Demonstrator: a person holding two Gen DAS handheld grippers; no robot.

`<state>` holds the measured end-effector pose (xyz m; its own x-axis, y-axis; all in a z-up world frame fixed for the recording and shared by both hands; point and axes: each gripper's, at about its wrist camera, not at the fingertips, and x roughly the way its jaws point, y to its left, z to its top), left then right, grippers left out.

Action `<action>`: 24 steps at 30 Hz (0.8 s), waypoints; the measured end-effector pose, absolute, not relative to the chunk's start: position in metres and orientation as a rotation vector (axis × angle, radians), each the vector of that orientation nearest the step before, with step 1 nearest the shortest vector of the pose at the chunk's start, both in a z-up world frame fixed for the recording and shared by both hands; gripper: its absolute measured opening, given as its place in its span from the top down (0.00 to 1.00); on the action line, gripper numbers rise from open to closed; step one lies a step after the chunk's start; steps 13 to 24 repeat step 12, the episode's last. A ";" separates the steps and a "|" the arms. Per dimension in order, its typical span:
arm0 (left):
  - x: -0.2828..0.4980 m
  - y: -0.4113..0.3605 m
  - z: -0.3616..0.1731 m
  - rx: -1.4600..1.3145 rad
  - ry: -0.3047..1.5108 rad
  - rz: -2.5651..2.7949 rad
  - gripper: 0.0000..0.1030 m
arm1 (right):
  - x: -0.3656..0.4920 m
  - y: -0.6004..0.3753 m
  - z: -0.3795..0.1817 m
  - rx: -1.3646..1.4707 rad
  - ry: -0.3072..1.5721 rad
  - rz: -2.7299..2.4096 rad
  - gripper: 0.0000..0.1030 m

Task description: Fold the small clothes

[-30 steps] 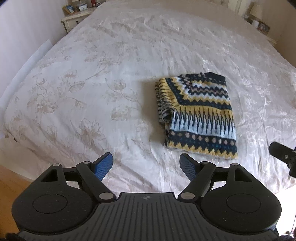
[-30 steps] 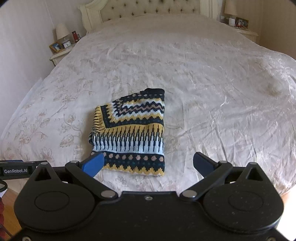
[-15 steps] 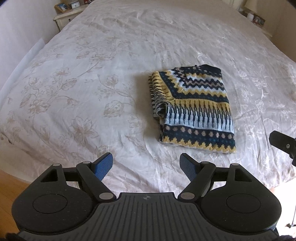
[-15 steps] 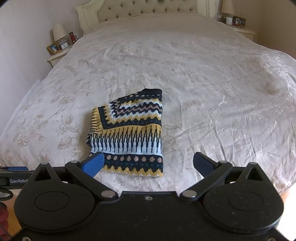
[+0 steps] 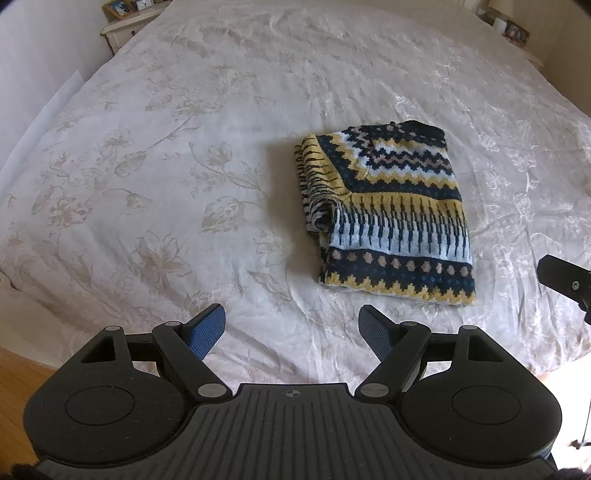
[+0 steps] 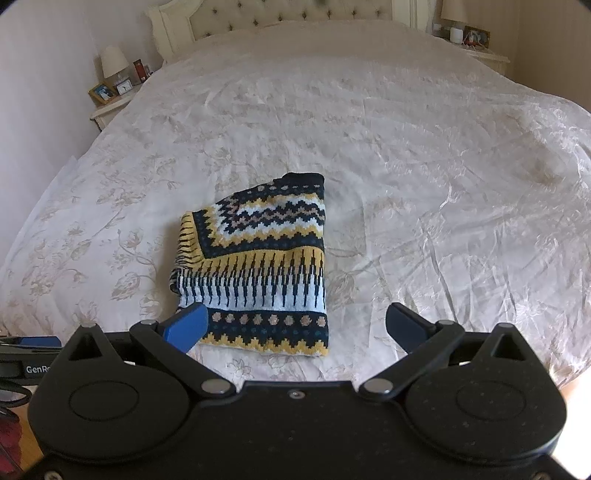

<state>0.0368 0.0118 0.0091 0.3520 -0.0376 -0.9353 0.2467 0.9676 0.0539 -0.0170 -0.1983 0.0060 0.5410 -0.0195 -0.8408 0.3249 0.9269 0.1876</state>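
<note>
I am holding the left tool (image 5: 293,328) above the near edge of the bed (image 5: 184,147), tilted steeply down, with its blue pads (image 5: 205,332) spread wide and nothing between them. I am keeping the right tool (image 6: 295,326) in the same attitude, its jaws also released and gripping nothing.

The sweater (image 5: 388,214) is lying folded into a compact rectangle on the pale floral bedspread, toward the near side of the bed. From the left view it is sitting ahead and to the right of the left tool, well clear of the pads. From the right view the sweater (image 6: 258,266) is lying ahead and slightly left; the left pad (image 6: 186,326) is overlapping its near left corner in the picture, but I cannot tell whether it is touching the knit. Its hem band of yellow zigzag and dots is facing me, and a folded-in sleeve is showing along its left side.

A nightstand (image 6: 110,107) with a lamp (image 6: 112,61) and photo frames is standing at the far left of the bed, beside the tufted headboard (image 6: 288,14). A second nightstand (image 6: 480,55) is standing at the far right.
</note>
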 end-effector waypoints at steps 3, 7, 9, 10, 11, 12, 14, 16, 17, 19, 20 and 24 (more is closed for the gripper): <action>0.040 0.009 0.007 0.200 1.205 -0.185 0.24 | -0.014 -0.200 0.003 0.346 0.989 -0.210 0.01; 0.044 0.006 0.004 0.202 1.215 -0.183 0.24 | -0.010 -0.203 0.000 0.354 0.998 -0.211 0.01; 0.047 0.004 0.001 0.206 1.222 -0.182 0.24 | -0.008 -0.204 -0.002 0.356 1.005 -0.211 0.01; 0.048 0.003 0.000 0.207 1.225 -0.184 0.24 | -0.006 -0.206 -0.003 0.357 1.008 -0.210 0.01; 0.049 0.001 -0.001 0.208 1.230 -0.188 0.24 | -0.004 -0.207 -0.004 0.360 1.012 -0.208 0.01; 0.051 0.000 -0.002 0.207 1.233 -0.189 0.24 | -0.003 -0.208 -0.006 0.362 1.016 -0.207 0.01; 0.051 0.000 -0.002 0.207 1.233 -0.189 0.24 | -0.003 -0.208 -0.006 0.362 1.016 -0.207 0.01; 0.051 0.000 -0.002 0.207 1.233 -0.189 0.24 | -0.003 -0.208 -0.006 0.362 1.016 -0.207 0.01; 0.051 0.000 -0.002 0.207 1.233 -0.189 0.24 | -0.003 -0.208 -0.006 0.362 1.016 -0.207 0.01; 0.051 0.000 -0.002 0.207 1.233 -0.189 0.24 | -0.003 -0.208 -0.006 0.362 1.016 -0.207 0.01; 0.051 0.000 -0.002 0.207 1.233 -0.189 0.24 | -0.003 -0.208 -0.006 0.362 1.016 -0.207 0.01; 0.051 0.000 -0.002 0.207 1.233 -0.189 0.24 | -0.003 -0.208 -0.006 0.362 1.016 -0.207 0.01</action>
